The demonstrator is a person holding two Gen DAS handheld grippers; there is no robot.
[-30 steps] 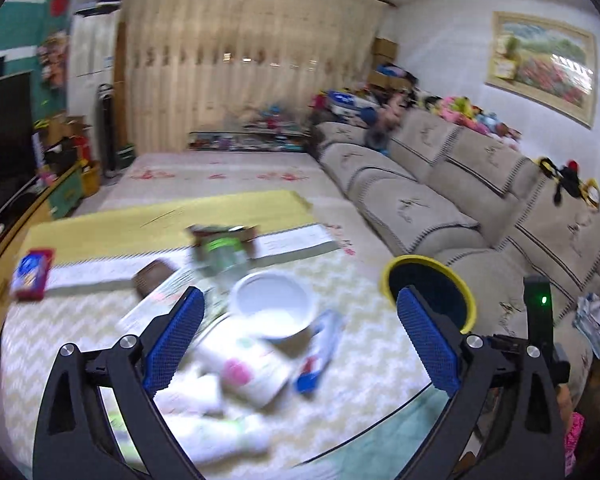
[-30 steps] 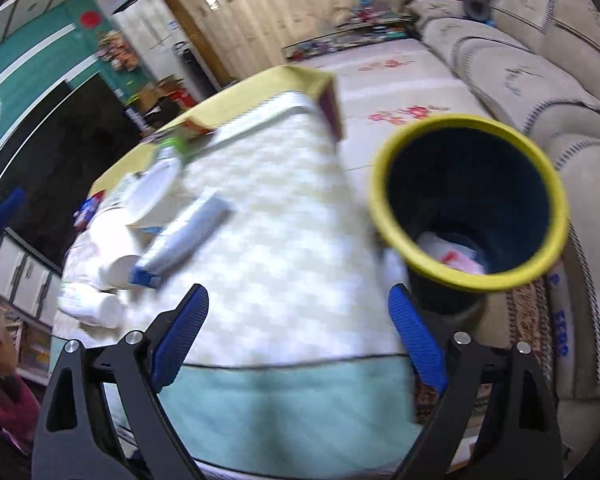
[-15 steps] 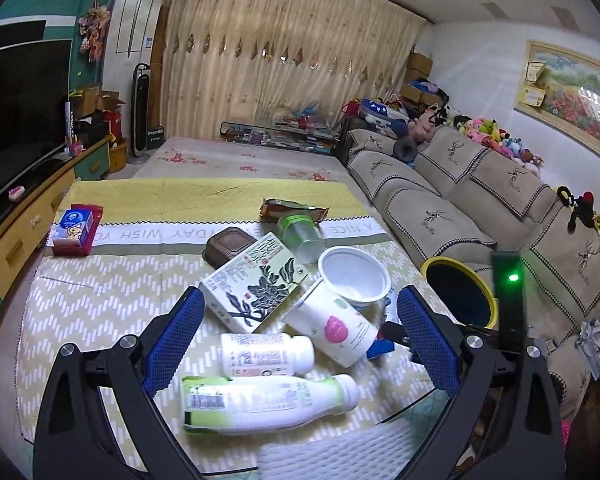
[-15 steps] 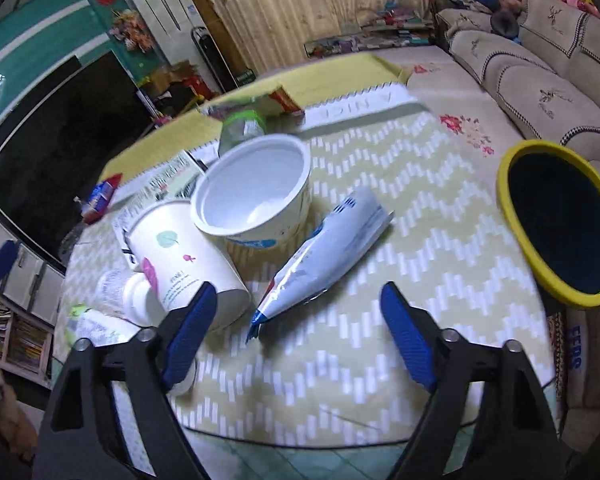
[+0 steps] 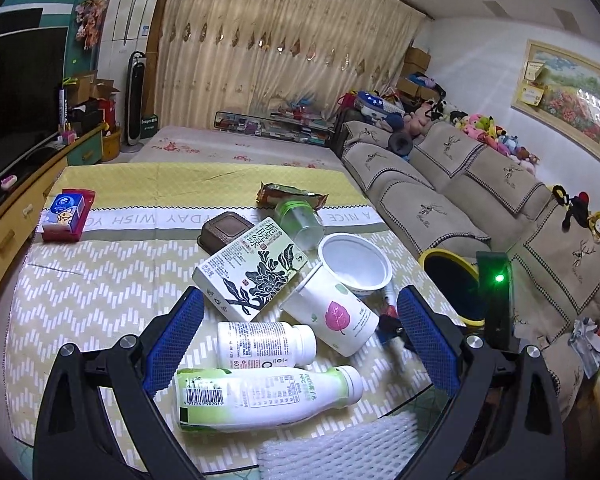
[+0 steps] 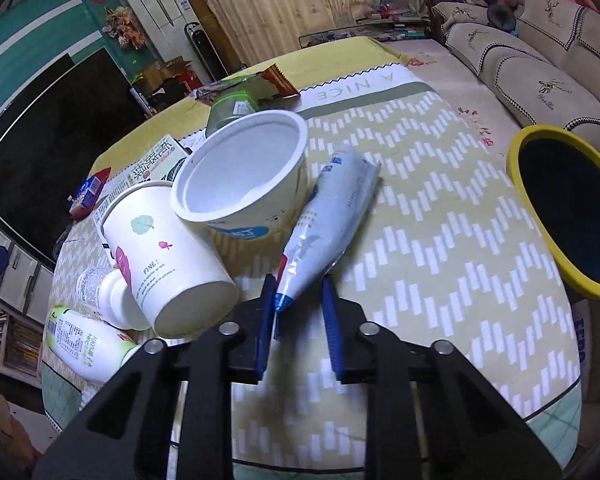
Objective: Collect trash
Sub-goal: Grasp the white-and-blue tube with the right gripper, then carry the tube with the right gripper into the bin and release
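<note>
A flattened silver-blue tube (image 6: 332,216) lies on the chevron tablecloth, its narrow end between the blue pads of my right gripper (image 6: 298,286). The jaws are closing; a small gap still shows beside the right pad. A white bowl (image 6: 244,172) and a tipped paper cup (image 6: 164,256) lie just left of the tube. My left gripper (image 5: 300,336) hangs open over two white bottles (image 5: 268,396), the cup (image 5: 332,316) and a tea carton (image 5: 252,272). The yellow-rimmed bin (image 6: 572,208) stands off the table's right edge.
A green-lidded jar (image 5: 300,220), a snack wrapper (image 5: 288,192), a brown case (image 5: 224,234) and a red tissue box (image 5: 66,216) lie further back. White foam netting (image 5: 340,444) sits at the near edge. A sofa (image 5: 480,200) runs along the right.
Both views swung from the bin side onto the trash pile, then settled. The right jaws narrowed from wide to close around the tube's end. The left jaws stayed wide.
</note>
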